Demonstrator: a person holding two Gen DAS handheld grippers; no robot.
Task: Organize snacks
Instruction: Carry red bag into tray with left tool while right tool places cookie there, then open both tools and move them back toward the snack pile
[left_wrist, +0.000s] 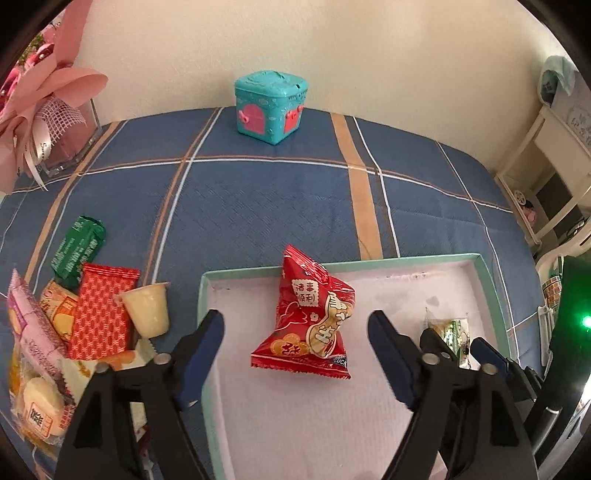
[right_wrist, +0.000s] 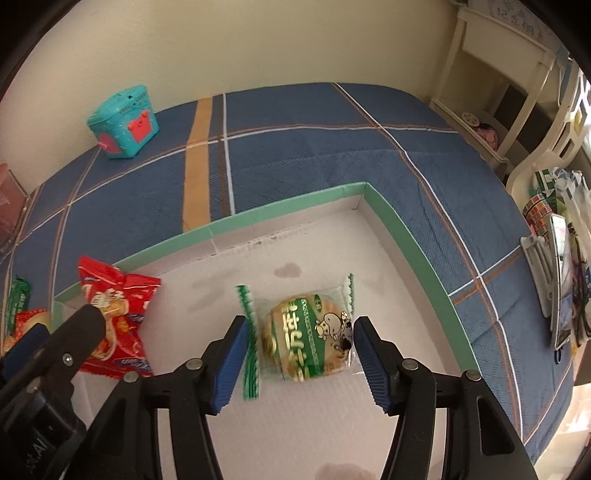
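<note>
A shallow tray with a mint-green rim (left_wrist: 369, 260) (right_wrist: 288, 206) and a white floor lies on the blue plaid tablecloth. A red peanut snack bag (left_wrist: 314, 317) (right_wrist: 118, 306) rests in its left part, between the wide-apart fingers of my left gripper (left_wrist: 295, 321), whose pads do not touch it. A green-and-clear cookie packet (right_wrist: 306, 339) (left_wrist: 447, 328) lies flat in the right part. My right gripper (right_wrist: 301, 326) flanks it, its blue pads right at the wrapper's two ends without squeezing it.
Loose snacks are piled left of the tray: a green pack (left_wrist: 79, 247), a red patterned packet (left_wrist: 101, 314), a jelly cup (left_wrist: 147, 310), a pink packet (left_wrist: 33, 325). A teal toy box (left_wrist: 271, 107) stands by the wall, a pink bouquet (left_wrist: 48, 110) far left, shelving (right_wrist: 491, 92) right.
</note>
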